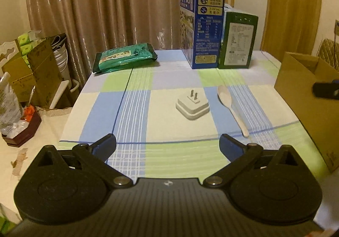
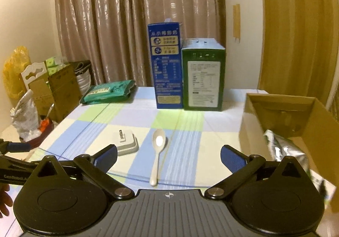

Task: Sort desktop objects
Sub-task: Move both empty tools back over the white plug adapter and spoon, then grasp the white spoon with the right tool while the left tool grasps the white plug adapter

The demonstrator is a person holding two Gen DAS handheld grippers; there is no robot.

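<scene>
A white plug adapter (image 1: 192, 107) lies prongs-up on the checked tablecloth (image 1: 135, 101), with a white plastic spoon (image 1: 232, 107) to its right. My left gripper (image 1: 168, 146) is open and empty, low over the cloth's near edge, short of both. My right gripper (image 2: 168, 157) is open and empty; the spoon (image 2: 157, 152) lies between its fingers and the adapter (image 2: 126, 143) by its left finger. An open cardboard box (image 2: 296, 122) at the right holds a silver foil pack (image 2: 284, 149).
A blue carton (image 1: 203, 24) and a green carton (image 1: 238, 39) stand at the table's back. A green packet (image 1: 125, 57) lies at the back left. Cardboard boxes and bags (image 1: 31, 67) crowd the left side. The left gripper's finger (image 2: 15, 146) shows at far left.
</scene>
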